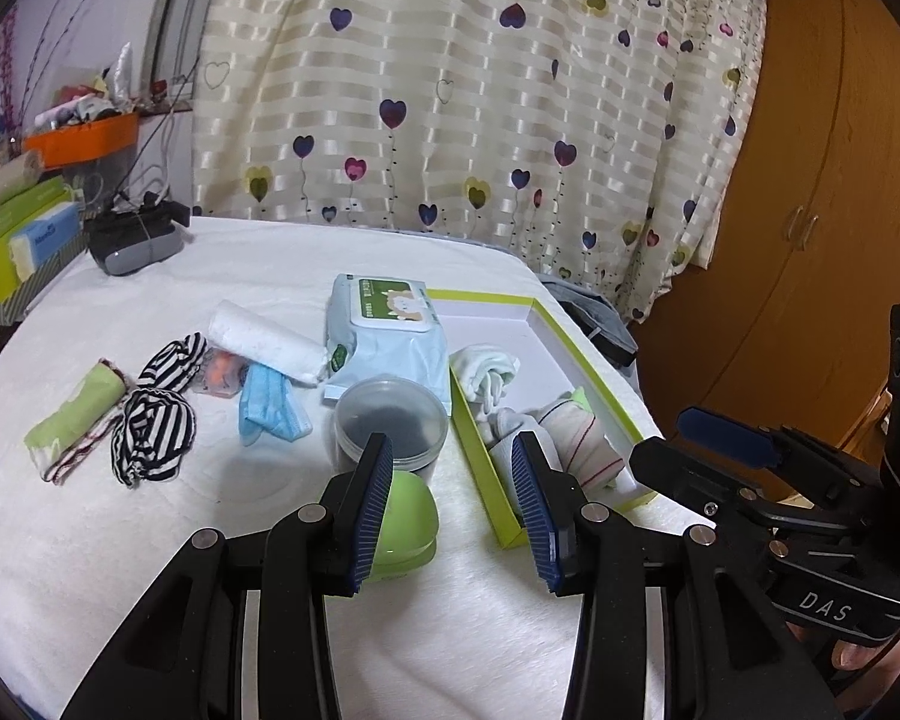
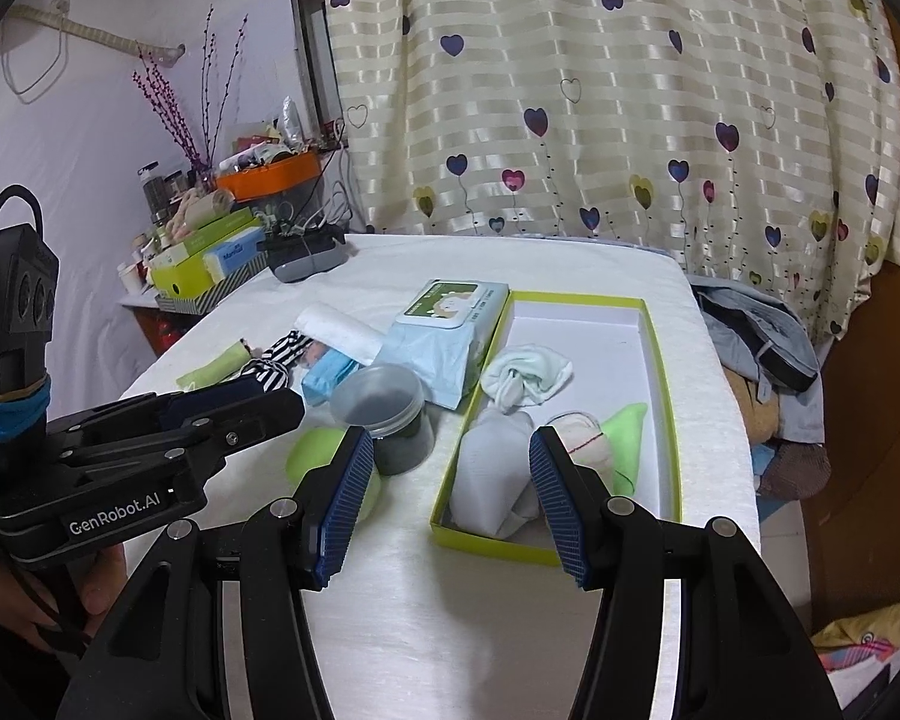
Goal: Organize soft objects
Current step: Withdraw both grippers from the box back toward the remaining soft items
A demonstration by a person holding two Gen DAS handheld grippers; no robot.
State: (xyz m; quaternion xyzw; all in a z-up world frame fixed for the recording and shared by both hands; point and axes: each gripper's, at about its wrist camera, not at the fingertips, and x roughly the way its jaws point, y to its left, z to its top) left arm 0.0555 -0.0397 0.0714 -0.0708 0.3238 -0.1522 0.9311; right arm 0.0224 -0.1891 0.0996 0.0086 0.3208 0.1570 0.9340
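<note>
White cloth covers the table (image 1: 150, 570). We see the green-rimmed box (image 2: 669, 420) holding rolled socks (image 2: 525, 381). Beside it lie a striped cloth (image 1: 153, 426), a blue mask (image 1: 270, 405) and a wipes pack (image 1: 384, 333). Left gripper (image 1: 456, 498) and right gripper (image 2: 450, 504) hover with jaws spread, pinching nothing, over the near table.
</note>
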